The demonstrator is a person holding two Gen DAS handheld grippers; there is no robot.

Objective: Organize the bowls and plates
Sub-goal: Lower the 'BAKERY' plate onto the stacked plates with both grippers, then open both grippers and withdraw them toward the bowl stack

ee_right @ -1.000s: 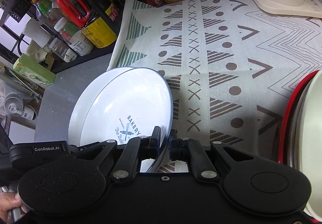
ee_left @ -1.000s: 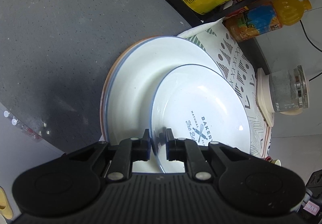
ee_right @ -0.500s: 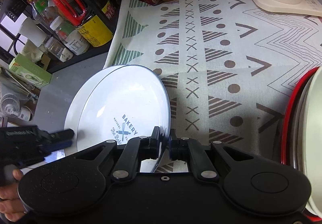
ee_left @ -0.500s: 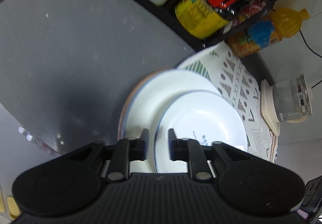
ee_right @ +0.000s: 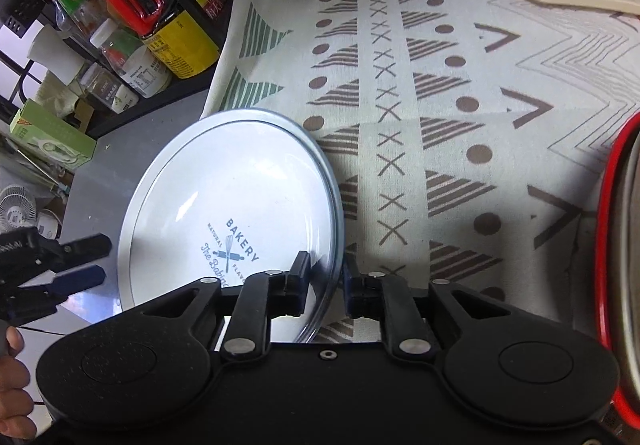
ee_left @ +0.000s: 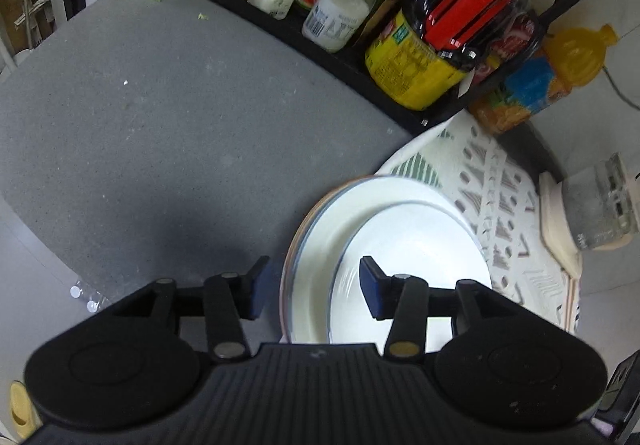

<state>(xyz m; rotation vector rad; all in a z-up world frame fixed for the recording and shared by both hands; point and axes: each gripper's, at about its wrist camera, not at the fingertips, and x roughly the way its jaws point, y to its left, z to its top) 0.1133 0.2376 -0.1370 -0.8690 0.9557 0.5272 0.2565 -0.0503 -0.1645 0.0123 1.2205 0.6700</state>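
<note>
Right gripper fingers part around the bakery plate's rim on the stacked plates; left gripper fingers widen, nothing between them.

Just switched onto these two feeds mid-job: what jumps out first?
The white plate with the blue "BAKERY" print, lying on a stack of plates at the edge of the patterned cloth. The right gripper has its opening jaws either side of that plate's rim; the left gripper is also opening, and hangs above the stack's near edge. Behind, a rack of bottles lines the grey counter.
</note>
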